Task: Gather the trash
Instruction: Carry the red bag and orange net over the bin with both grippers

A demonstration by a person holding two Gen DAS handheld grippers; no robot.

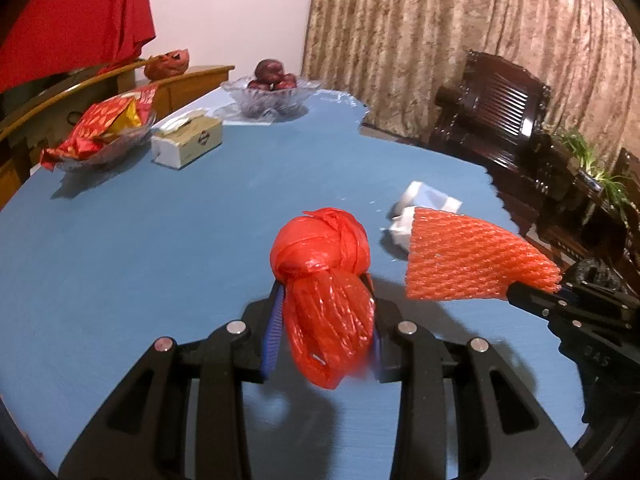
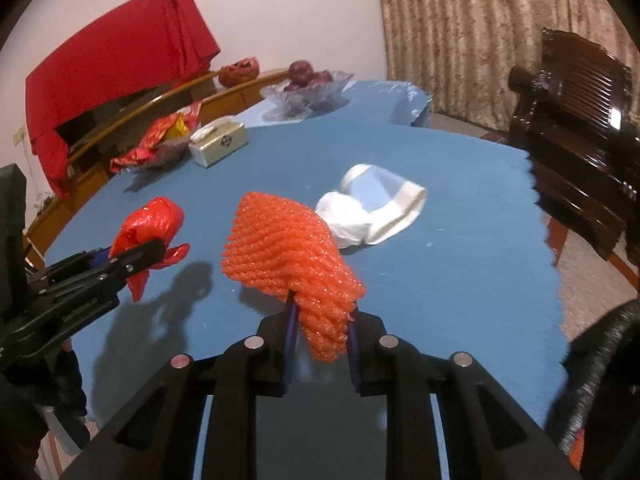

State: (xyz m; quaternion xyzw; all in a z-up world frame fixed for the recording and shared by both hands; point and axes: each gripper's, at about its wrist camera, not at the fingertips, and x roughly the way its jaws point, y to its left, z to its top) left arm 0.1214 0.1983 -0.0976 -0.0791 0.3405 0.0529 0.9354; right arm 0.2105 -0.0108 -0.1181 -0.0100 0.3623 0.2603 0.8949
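Left gripper: clamped on a knotted red bag, held above the blue table. Right gripper: closed on an orange foam net, also held off the table. Beyond the net, on the table: crumpled white wrapper. Far side of the table: tissue box, glass bowl of red snack packets, glass bowl of dark red fruit. Off the table's right edge: dark wooden chair.
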